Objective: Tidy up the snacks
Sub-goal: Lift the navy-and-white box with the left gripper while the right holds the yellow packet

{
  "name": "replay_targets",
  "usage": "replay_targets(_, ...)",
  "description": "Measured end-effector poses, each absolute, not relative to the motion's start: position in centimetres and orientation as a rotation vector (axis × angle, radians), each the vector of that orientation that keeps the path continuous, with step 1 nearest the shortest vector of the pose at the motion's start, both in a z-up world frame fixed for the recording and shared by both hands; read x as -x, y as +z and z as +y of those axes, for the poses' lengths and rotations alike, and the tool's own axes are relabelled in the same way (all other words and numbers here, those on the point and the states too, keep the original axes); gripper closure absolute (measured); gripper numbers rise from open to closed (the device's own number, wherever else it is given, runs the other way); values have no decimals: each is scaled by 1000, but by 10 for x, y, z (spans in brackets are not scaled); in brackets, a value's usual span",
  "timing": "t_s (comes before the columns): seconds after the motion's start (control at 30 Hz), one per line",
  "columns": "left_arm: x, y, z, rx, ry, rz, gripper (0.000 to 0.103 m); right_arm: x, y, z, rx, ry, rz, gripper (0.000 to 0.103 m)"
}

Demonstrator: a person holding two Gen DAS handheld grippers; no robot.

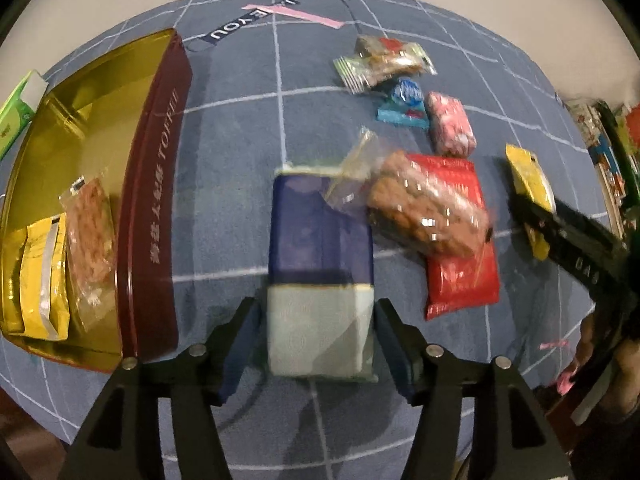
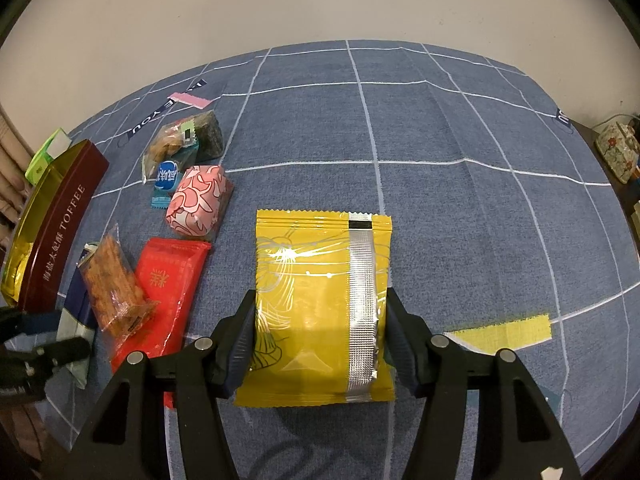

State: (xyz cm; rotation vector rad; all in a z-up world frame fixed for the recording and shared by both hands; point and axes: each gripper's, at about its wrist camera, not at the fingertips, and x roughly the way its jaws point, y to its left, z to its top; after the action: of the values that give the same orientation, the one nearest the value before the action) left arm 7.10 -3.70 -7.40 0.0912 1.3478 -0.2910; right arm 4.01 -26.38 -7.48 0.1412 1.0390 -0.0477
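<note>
My left gripper [image 1: 318, 320] is shut on a blue-and-white packet [image 1: 320, 264], held just above the blue cloth; it also shows in the right wrist view [image 2: 78, 316]. A clear bag of brown snacks [image 1: 424, 208] leans on its far corner, over a red packet [image 1: 460, 264]. My right gripper [image 2: 320, 328] is shut on a yellow packet [image 2: 320, 304], seen also in the left wrist view [image 1: 528, 192]. The dark red toffee tin [image 1: 156, 184] with a gold inside stands at the left and holds a yellow packet [image 1: 40, 276] and a clear snack bag [image 1: 90, 236].
Farther back lie a pink packet [image 1: 450, 124], a small blue candy packet [image 1: 402, 106] and a clear bag with green edges [image 1: 380, 60]. A green box [image 1: 18, 108] sits behind the tin. Yellow tape [image 2: 504, 330] and pink tape [image 2: 190, 99] mark the cloth.
</note>
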Motion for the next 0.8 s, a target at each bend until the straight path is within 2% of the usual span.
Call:
replay_targets(0.33, -97, -76, -44, -96, -257, 1320, 41, -40, -75, -264, -139, -45, 1040, 46)
replay_targets(0.37, -98, -76, -44, -96, -263, 1322, 49, -40, -75, -264, -137, -46, 1041, 46)
replay_targets(0.4, -98, -76, -45, -99, -268, 1322, 52, -40, -75, -263, -133, -46, 1042, 46)
replay_targets(0.8, -80, -64, -38, -140, -272, 1302, 52, -41, -76, -259, -98, -57, 1048, 46)
